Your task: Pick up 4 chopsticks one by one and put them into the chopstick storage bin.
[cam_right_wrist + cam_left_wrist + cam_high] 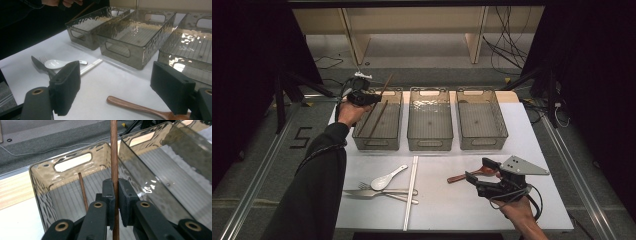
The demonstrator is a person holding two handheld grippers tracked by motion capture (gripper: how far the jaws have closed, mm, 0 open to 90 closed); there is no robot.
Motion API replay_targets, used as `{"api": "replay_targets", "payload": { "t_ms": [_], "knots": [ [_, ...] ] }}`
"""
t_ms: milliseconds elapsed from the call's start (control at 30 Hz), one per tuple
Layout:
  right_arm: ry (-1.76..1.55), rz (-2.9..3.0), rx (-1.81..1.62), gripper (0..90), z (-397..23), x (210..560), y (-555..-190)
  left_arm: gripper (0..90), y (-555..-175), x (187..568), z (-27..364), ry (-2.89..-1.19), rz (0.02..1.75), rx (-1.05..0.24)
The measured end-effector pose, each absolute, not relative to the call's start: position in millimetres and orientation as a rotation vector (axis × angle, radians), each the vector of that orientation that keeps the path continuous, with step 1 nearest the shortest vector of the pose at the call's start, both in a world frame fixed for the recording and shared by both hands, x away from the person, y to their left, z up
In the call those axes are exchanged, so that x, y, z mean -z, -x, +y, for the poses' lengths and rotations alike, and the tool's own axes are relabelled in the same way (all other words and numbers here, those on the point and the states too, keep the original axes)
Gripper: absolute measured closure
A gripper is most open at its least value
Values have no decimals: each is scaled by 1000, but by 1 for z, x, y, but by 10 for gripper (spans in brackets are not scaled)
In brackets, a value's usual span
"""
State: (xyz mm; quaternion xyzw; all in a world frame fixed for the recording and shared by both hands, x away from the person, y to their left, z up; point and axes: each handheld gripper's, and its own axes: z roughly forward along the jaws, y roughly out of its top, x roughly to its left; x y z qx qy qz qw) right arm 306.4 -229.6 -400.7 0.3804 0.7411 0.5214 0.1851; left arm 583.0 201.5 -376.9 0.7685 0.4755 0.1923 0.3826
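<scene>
Arms reach from the bottom of the high view: the left one, in a dark sleeve, stretches far forward to the left bin (378,125), while the right hand stays low near the table's (452,200) front edge. The left gripper (362,96) hangs over the bin's far left corner, clamped on a brown chopstick (386,84) that slants up past the rim. A second chopstick (376,119) lies inside the same bin.

The left gripper view shows the grip close up: both pads (109,192) press on the chopstick (114,157), which stands upright between them, with the second chopstick (83,192) leaning on the bin floor below the handle slot.

The right gripper (479,175) hovers with jaws spread wide and nothing between them, just above a wooden spoon (464,175). The right gripper view shows that spoon's handle (135,106) lying between the open pads (67,86), and beyond it a white spoon (56,63), a knife (37,63) and white chopsticks (91,67).
</scene>
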Motion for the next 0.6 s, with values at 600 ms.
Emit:
{"api": "replay_targets", "payload": {
  "t_ms": [600],
  "knots": [
    [-1072,2092,-1467,248,-229,401,-307,560,-578,388,201,-2014,1277,-431]
  ]
}}
